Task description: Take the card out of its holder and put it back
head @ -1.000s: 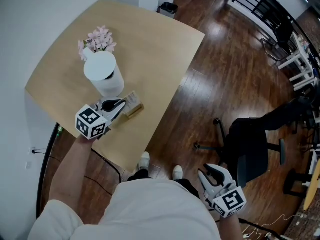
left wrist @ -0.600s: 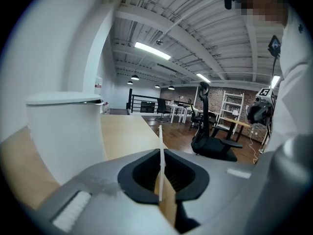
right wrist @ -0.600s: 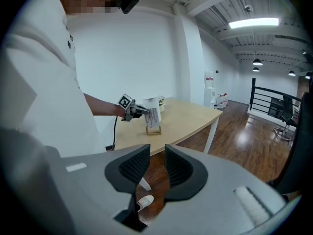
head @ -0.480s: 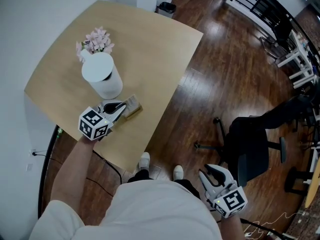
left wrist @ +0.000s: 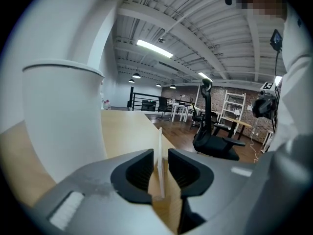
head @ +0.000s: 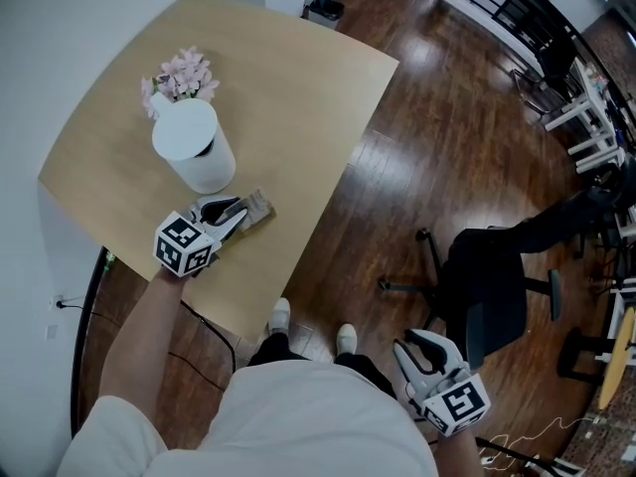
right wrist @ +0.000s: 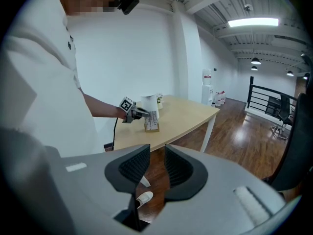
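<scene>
The white card [left wrist: 160, 155] stands edge-on in its small wooden holder [head: 260, 215] on the table's near part, beside the vase. My left gripper [head: 238, 210] reaches to it from the left. Its jaws have just been opening, and the card sits between the pads [left wrist: 142, 173] with a thin gap on either side. In the right gripper view, the card [right wrist: 152, 118] and the left gripper [right wrist: 139, 112] show far off on the table. My right gripper [head: 422, 344] hangs low at my right side over the floor, jaws slightly apart with nothing between them [right wrist: 157, 165].
A white vase [head: 194, 147] with pink flowers [head: 179, 76] stands just behind the holder on the tan table [head: 288, 78]. A black office chair [head: 497, 286] stands on the wooden floor to the right. A small bin [head: 323, 10] sits beyond the table's far edge.
My left gripper has sunk a little at the holder with the card. The right gripper has stayed where it was.
</scene>
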The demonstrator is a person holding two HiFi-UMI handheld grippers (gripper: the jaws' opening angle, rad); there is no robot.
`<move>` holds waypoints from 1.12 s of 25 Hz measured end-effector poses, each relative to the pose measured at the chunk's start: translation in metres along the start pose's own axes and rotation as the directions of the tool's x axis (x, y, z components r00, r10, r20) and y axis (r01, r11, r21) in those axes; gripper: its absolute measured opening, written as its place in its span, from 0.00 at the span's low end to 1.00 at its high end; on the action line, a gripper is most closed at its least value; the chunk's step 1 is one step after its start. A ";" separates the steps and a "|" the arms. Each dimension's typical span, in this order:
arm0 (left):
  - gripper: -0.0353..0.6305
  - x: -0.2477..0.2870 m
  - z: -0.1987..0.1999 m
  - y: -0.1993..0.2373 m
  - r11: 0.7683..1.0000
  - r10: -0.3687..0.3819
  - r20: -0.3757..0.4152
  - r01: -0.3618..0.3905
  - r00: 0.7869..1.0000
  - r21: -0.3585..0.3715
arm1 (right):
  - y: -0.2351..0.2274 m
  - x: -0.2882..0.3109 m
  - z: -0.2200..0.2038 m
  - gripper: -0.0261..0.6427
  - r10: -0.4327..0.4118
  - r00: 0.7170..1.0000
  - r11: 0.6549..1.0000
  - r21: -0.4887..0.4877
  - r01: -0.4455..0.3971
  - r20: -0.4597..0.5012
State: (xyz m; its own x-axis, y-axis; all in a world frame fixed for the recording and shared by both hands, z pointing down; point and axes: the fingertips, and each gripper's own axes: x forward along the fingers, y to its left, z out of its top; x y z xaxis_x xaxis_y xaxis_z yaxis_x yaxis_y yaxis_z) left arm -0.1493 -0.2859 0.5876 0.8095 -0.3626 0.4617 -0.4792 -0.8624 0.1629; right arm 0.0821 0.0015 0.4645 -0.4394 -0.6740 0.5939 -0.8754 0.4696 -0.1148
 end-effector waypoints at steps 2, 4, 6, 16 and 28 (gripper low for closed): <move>0.23 -0.002 0.003 0.003 1.000 0.011 0.008 -0.011 1.000 0.008 | 0.001 0.001 0.000 0.19 0.007 1.000 1.000 -0.006 -0.007 -0.011; 0.29 -0.008 0.006 0.004 0.999 0.044 0.020 -0.044 0.999 0.015 | 0.002 0.001 -0.001 0.19 0.025 1.000 0.999 -0.021 -0.025 -0.018; 0.32 -0.022 0.010 0.003 0.994 0.104 0.037 -0.105 0.994 0.029 | 0.001 -0.002 -0.002 0.19 0.049 0.999 0.998 -0.047 -0.050 -0.017; 0.34 -0.118 0.032 -0.165 0.905 0.426 0.179 -0.420 0.887 -0.073 | -0.033 -0.052 -0.027 0.20 0.273 0.961 0.939 -0.230 -0.257 0.038; 0.33 -0.081 0.008 -0.494 0.845 0.523 0.212 -0.471 0.825 -0.253 | -0.057 -0.167 -0.129 0.21 0.543 0.840 0.757 -0.418 -0.502 -0.025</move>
State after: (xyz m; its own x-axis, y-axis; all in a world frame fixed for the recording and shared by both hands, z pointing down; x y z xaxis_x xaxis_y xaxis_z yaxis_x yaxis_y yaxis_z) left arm 0.0252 0.1667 0.4626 0.4897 -0.8253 0.2812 -0.8718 -0.4693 0.1408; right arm 0.2316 0.1608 0.4748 -0.8389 -0.2967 0.4563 -0.3579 0.9323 -0.0517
